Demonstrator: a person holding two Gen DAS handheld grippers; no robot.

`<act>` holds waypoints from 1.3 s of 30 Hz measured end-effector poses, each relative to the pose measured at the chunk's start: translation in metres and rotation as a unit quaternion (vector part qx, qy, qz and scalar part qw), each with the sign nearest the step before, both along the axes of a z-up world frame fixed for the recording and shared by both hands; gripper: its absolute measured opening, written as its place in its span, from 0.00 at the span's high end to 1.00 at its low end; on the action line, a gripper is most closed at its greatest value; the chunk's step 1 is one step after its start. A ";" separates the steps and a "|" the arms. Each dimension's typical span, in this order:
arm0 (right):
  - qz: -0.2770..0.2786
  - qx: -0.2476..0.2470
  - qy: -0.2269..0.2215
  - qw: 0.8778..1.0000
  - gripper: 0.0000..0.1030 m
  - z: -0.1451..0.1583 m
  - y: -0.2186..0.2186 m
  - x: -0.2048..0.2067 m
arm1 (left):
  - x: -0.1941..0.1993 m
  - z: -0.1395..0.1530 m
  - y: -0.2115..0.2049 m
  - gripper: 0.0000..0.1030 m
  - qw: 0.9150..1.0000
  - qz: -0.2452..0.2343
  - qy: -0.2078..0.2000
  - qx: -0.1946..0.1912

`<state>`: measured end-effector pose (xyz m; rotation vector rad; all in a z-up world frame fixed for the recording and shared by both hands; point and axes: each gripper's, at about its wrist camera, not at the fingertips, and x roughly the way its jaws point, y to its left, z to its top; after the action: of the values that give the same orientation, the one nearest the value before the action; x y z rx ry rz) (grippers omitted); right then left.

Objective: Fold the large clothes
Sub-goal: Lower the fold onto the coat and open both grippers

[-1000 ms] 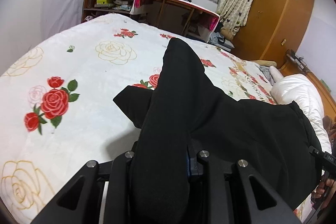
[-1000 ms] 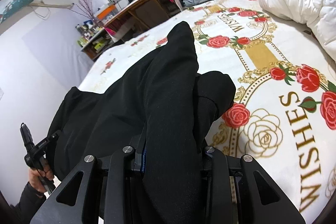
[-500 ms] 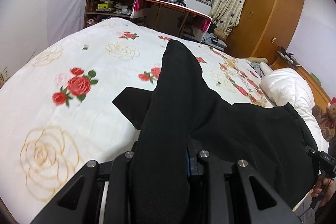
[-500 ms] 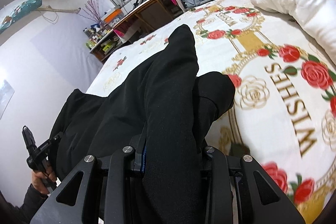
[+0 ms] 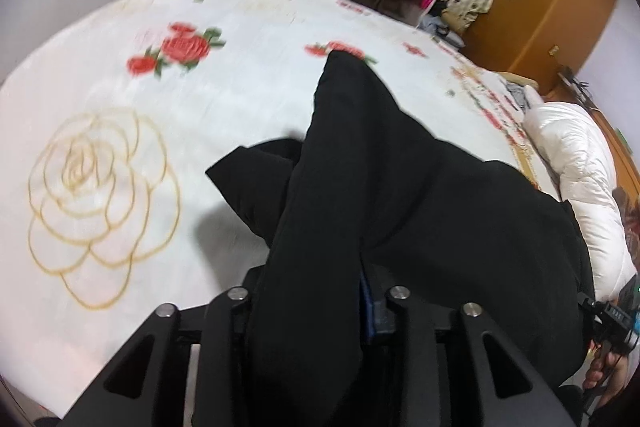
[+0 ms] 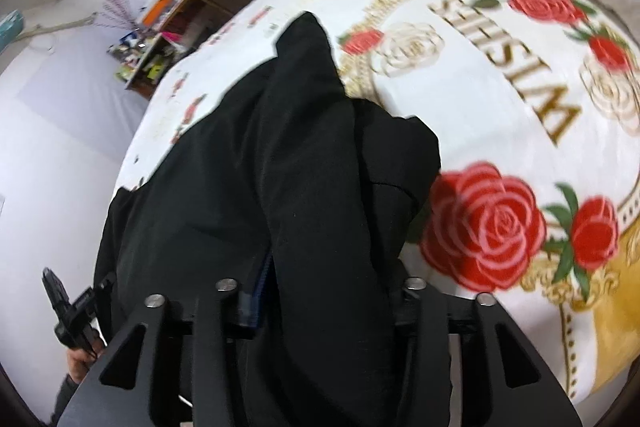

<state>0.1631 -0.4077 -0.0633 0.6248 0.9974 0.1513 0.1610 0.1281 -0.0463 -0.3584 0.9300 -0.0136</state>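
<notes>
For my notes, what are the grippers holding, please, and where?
Garment: bunched edge between jaws of left gripper and right gripper, just opening; grip cannot be told.

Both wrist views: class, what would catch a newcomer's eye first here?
The black garment fills the middle, bunched between each gripper's fingers and spread over the bed. Next, the blanket's big red rose lies right of the cloth, beside gold "WISHES" lettering. A white duvet is heaped at the bed's right side.
</notes>
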 end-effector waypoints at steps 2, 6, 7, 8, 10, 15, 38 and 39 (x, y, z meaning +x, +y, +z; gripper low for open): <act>-0.006 -0.008 0.010 1.000 0.44 0.001 -0.002 -0.001 | -0.004 0.002 0.000 0.62 1.000 -0.002 0.003 -0.002; -0.019 -0.028 0.013 0.999 0.40 0.013 -0.006 -0.010 | -0.011 0.015 -0.003 0.56 1.000 -0.006 0.002 0.010; -0.027 -0.037 0.010 0.999 0.40 0.019 -0.009 -0.014 | -0.014 0.020 -0.002 0.54 1.000 -0.005 -0.002 0.017; -0.033 -0.044 0.003 0.998 0.40 0.023 -0.012 -0.020 | -0.017 0.023 -0.001 0.53 1.000 -0.002 -0.006 0.023; -0.045 -0.055 -0.023 0.997 0.40 0.039 -0.017 -0.030 | -0.024 0.033 0.005 0.49 0.999 0.006 -0.025 0.032; -0.032 -0.084 -0.068 0.994 0.40 0.069 -0.003 -0.038 | -0.033 0.059 0.008 0.47 0.998 0.009 -0.059 0.029; 0.031 -0.214 -0.040 0.976 0.41 -0.003 0.064 0.085 | 0.116 -0.015 -0.079 0.47 0.996 -0.066 -0.022 0.051; 0.023 -0.215 -0.042 0.975 0.41 -0.006 0.062 0.086 | 0.117 -0.016 -0.081 0.47 0.996 -0.067 -0.026 0.054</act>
<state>0.2493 -0.3461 -0.0690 0.1974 0.9266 0.0004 0.2783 0.0471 -0.0623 -0.1945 0.8977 -0.0948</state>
